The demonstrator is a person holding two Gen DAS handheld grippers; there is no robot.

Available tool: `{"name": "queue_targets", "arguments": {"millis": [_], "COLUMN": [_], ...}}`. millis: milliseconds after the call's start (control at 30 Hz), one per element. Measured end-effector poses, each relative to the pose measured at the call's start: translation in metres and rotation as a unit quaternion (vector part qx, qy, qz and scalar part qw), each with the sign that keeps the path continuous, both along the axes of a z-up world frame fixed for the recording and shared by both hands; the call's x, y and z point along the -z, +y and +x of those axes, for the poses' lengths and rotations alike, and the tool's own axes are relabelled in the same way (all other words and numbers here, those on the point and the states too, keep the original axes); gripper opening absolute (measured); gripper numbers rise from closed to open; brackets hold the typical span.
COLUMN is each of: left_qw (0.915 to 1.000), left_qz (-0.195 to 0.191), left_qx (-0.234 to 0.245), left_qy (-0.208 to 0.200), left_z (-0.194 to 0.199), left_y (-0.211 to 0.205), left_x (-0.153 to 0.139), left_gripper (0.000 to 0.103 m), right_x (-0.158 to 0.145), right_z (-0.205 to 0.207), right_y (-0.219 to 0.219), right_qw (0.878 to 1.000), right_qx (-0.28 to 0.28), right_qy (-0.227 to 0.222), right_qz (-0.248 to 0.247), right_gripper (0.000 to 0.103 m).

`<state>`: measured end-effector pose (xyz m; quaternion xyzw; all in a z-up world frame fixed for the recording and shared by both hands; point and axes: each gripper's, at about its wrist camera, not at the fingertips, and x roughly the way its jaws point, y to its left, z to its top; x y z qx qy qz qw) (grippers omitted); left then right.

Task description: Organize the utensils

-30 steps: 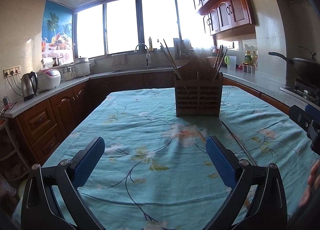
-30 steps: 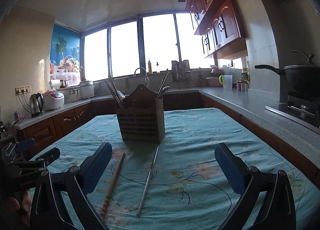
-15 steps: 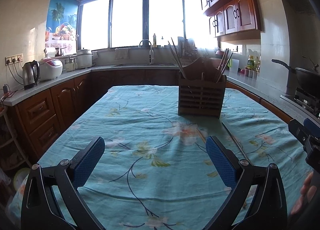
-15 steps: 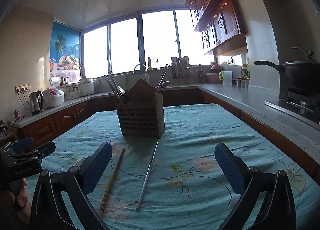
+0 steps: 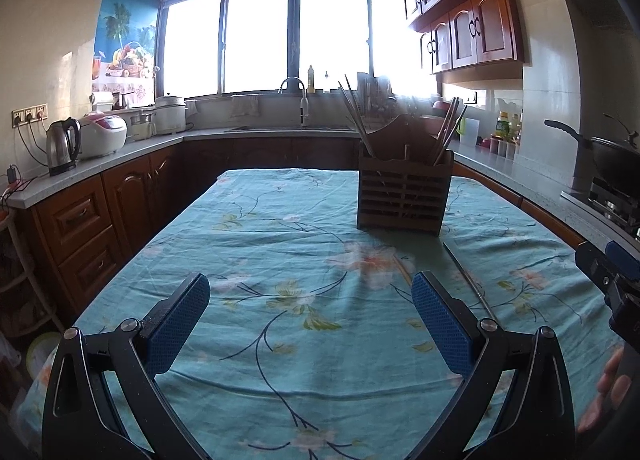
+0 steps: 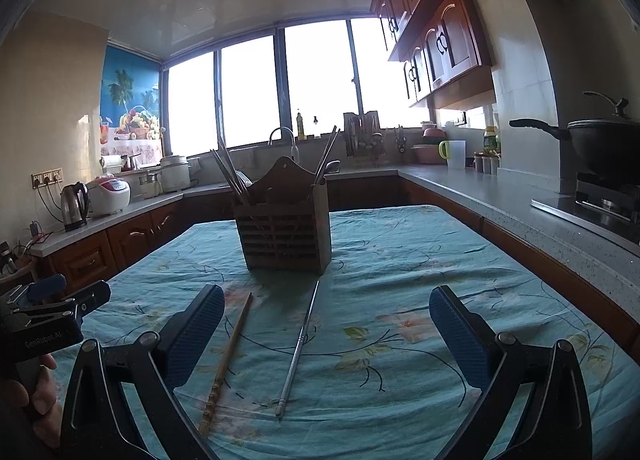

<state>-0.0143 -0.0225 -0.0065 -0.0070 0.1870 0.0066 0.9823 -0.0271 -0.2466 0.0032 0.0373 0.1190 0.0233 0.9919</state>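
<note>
A wooden slatted utensil holder (image 6: 285, 227) (image 5: 405, 197) stands on the table with chopsticks and spoons sticking out of it. In front of it two loose chopsticks lie on the cloth: a wooden one (image 6: 229, 356) and a metal one (image 6: 299, 344) (image 5: 468, 280). My right gripper (image 6: 326, 330) hovers open just above them, nothing between its blue pads. My left gripper (image 5: 310, 318) is open too, over bare cloth left of the metal chopstick. Each gripper shows at the edge of the other's view, held by a hand.
A teal floral cloth (image 5: 280, 244) covers the table. Wooden cabinets and a grey counter run around it, with a kettle (image 5: 61, 145) and rice cooker (image 5: 103, 133) on the left, a sink tap (image 5: 298, 99) at the back, and a black wok (image 6: 600, 139) on the stove at right.
Both cameras have tilted and drawn back slightly, so the holder sits lower and a bit farther in view. Both grippers stay open and the chopsticks have not moved.
</note>
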Motion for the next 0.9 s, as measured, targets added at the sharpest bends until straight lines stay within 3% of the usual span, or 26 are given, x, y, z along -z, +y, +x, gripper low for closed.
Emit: {"name": "queue_targets", "arguments": {"millis": [900], "left_qw": [1.0], "left_qz": [0.001], "left_qx": [0.006], "left_qy": [0.0], "left_z": [-0.0013], "left_y": [0.0011], "left_x": [-0.0002], "left_gripper": [0.103], "right_x": [-0.0031], "right_z": [-0.0031], "right_y": [0.0049], "right_qw": [1.0], "right_qx": [0.001], "right_qy": [-0.001], "right_qz": [0.004], "right_gripper": [0.103]}}
